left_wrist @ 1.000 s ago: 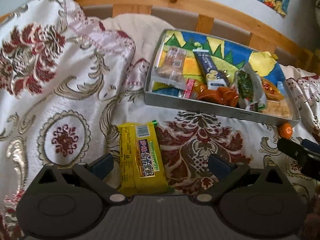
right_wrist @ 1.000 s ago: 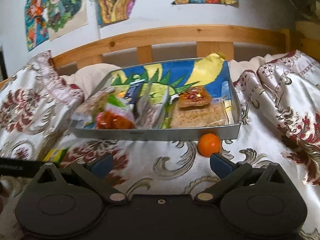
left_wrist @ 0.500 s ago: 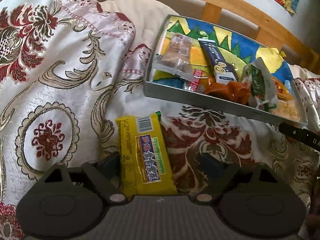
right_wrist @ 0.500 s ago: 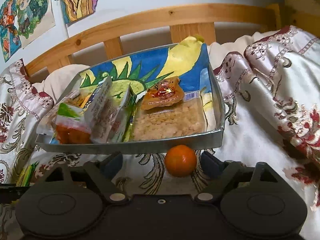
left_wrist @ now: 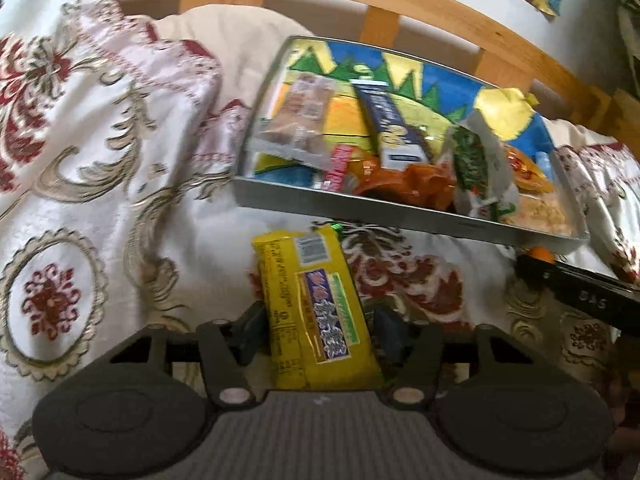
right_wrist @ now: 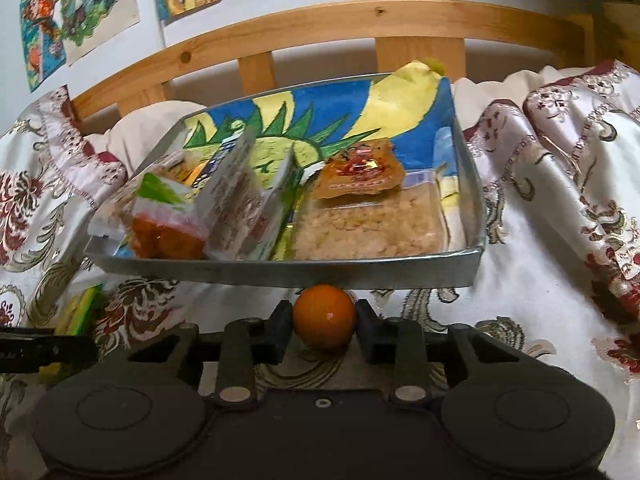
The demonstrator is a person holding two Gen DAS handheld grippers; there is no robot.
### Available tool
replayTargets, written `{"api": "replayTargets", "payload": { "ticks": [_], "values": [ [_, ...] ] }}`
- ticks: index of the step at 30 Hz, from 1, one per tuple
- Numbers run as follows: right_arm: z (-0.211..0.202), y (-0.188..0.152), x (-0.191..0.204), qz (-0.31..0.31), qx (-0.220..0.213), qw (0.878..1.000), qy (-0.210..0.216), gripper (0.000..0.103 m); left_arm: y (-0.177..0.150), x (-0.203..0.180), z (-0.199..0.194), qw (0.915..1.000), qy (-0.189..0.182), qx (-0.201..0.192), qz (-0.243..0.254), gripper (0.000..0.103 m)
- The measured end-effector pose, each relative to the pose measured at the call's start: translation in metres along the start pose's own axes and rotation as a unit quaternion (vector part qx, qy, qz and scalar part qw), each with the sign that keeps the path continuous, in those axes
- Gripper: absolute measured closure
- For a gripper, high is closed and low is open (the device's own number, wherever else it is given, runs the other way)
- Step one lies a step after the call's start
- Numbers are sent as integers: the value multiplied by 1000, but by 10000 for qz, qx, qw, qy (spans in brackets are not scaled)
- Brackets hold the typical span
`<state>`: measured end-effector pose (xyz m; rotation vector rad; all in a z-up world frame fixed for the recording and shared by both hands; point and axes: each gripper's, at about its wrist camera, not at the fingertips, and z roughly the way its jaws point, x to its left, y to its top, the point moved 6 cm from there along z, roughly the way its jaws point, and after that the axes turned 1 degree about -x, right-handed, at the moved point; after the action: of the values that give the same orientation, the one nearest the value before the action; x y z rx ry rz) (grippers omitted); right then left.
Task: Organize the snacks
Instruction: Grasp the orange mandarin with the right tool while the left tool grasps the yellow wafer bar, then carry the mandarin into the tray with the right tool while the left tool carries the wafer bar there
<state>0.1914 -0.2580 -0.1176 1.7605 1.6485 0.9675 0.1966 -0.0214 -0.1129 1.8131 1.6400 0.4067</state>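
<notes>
Gripping a yellow snack packet (left_wrist: 316, 312) between its two fingers, the left gripper (left_wrist: 316, 330) holds the packet lengthwise over the patterned bedspread (left_wrist: 80, 184), its far end pointing toward the tray. The right gripper (right_wrist: 323, 330) is closed on a small orange ball (right_wrist: 324, 316), its fingertips pressed against both sides. Just beyond both lies the metal tray (right_wrist: 280, 270), near wall facing the cameras, holding assorted wrapped snacks on a blue, green and yellow liner. Behind it run a wooden bed rail (right_wrist: 320, 24) and a wall with colourful drawings (right_wrist: 60, 28).
</notes>
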Motion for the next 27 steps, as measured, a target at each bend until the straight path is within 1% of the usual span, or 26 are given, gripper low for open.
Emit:
{"api": "replayTargets", "payload": {
  "ticks": [3, 7, 11, 12, 13, 15, 23, 27],
  "values": [
    [-1, -1, 4, -40, 9, 10000, 69, 67, 1, -5, 2, 10000, -15, 25, 25, 41],
    [-2, -3, 12, -142, 34, 9997, 198, 67, 2, -8, 7, 9999, 52, 108, 74, 41],
    [-4, -6, 23, -271, 74, 9989, 377, 67, 1, -14, 11, 9992, 191, 180, 309, 41],
    [-4, -7, 25, -286, 88, 9987, 424, 67, 0, -15, 11, 9990, 219, 190, 347, 42],
    [-4, -7, 27, -285, 99, 9985, 462, 67, 0, -15, 11, 9989, 227, 204, 360, 45],
    [-5, -8, 30, -290, 116, 9980, 546, 67, 1, -14, 8, 9990, 181, 234, 333, 48],
    [-10, -11, 45, -460, 118, 9954, 834, 67, -1, -18, -3, 9991, -155, 392, 50, 49],
    [-14, -9, 49, -493, 19, 9946, 911, 67, -1, -24, -8, 9986, -330, 402, -72, 49]
  ]
}}
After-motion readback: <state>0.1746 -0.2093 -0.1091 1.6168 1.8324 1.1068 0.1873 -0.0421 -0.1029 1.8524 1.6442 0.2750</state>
